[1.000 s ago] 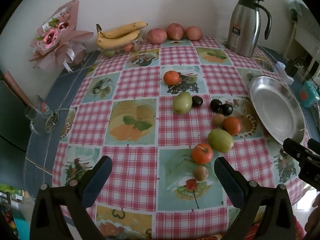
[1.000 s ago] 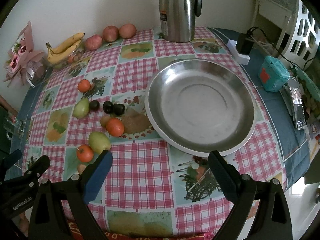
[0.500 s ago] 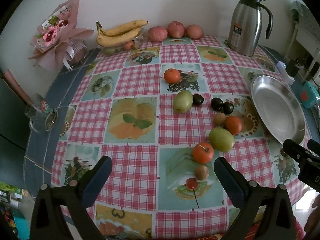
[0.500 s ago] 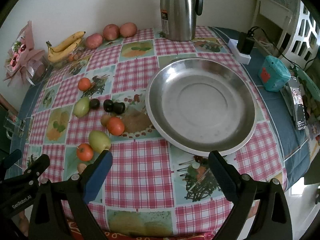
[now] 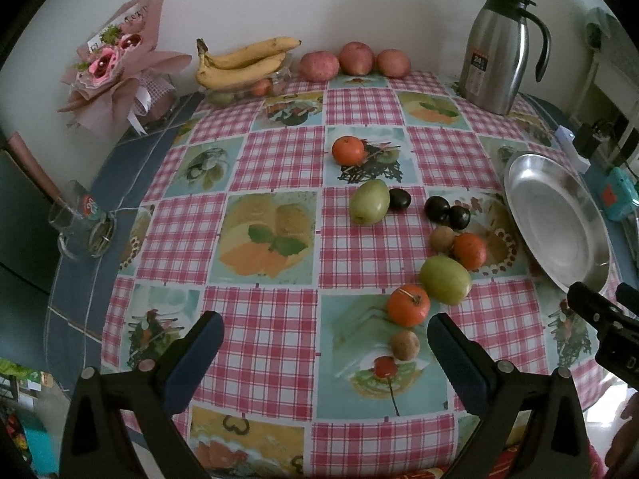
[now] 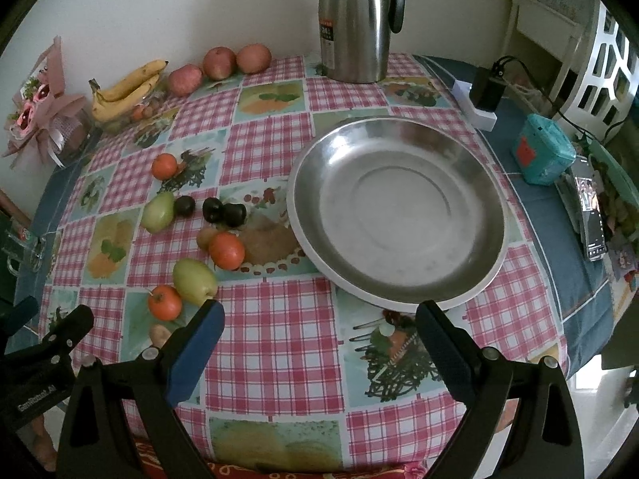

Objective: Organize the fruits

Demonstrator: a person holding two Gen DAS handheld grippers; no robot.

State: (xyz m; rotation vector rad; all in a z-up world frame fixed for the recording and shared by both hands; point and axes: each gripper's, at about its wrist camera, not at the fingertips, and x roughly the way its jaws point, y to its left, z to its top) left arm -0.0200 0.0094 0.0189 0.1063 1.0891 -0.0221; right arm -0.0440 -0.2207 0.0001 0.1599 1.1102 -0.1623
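Note:
Loose fruit lies on the checked tablecloth: an orange (image 5: 408,305) (image 6: 164,302), a green fruit (image 5: 445,279) (image 6: 194,281), another orange (image 5: 470,251) (image 6: 226,250), a second green fruit (image 5: 370,201) (image 6: 159,212), dark plums (image 5: 438,208) (image 6: 213,209), and a small brown fruit (image 5: 404,345). An empty steel plate (image 5: 559,215) (image 6: 399,215) sits to their right. My left gripper (image 5: 321,353) is open and empty above the near edge. My right gripper (image 6: 319,337) is open and empty in front of the plate.
Bananas (image 5: 243,62), three apples (image 5: 355,60) and a steel thermos (image 5: 501,48) stand along the back wall. A bouquet (image 5: 116,76) and a glass mug (image 5: 80,219) are at the left. A teal box (image 6: 547,153), charger (image 6: 487,92) and phone (image 6: 591,211) lie right of the plate.
Both grippers have drifted slightly back from the table; the whole scene sits a little lower in view. Nothing on the table has moved.

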